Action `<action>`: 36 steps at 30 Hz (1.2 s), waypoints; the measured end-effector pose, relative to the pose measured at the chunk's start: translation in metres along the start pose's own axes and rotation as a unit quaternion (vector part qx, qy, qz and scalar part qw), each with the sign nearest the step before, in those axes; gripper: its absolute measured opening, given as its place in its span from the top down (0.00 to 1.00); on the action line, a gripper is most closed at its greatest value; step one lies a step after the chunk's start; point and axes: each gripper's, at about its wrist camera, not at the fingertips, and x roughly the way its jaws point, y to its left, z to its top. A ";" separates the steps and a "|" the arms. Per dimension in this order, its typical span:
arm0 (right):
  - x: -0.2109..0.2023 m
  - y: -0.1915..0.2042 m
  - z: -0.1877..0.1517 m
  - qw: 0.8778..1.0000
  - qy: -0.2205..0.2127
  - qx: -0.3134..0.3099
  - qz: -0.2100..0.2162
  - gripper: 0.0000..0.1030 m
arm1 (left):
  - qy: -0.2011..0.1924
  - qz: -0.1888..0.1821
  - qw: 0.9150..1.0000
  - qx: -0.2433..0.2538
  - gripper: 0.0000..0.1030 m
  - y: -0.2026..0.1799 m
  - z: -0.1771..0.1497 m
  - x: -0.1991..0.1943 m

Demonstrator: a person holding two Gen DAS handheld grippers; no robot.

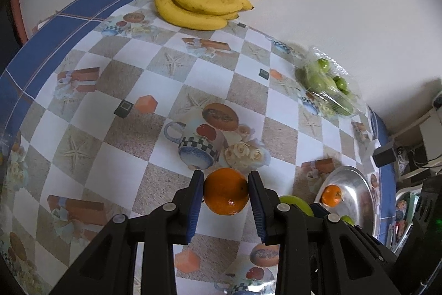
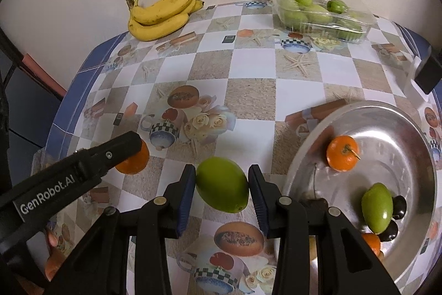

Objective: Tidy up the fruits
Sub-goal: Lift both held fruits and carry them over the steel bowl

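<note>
On metal plate: orange, green fruit; left fingers clamp orange, right fingers green fruit.

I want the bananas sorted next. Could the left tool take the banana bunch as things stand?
Probably not yet: the left tool is shut on an orange, so its jaws are occupied. The path over the table to the banana bunch looks free.
</note>
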 end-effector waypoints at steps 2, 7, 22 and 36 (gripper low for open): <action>-0.005 -0.003 -0.001 1.000 -0.002 0.005 0.001 0.60 | -0.001 -0.004 1.000 0.004 0.66 -0.004 -0.002 -0.003; -0.018 -0.008 -0.005 1.000 -0.011 0.011 0.000 0.60 | -0.005 -0.006 1.000 0.012 0.66 -0.012 -0.007 -0.008; -0.045 -0.060 -0.005 0.996 -0.040 0.079 0.013 0.88 | -0.004 -0.012 0.999 0.050 0.66 -0.051 -0.022 -0.008; -0.021 -0.040 -0.006 0.998 -0.009 0.059 0.034 0.88 | 0.018 0.012 1.000 -0.022 0.66 0.001 -0.020 0.007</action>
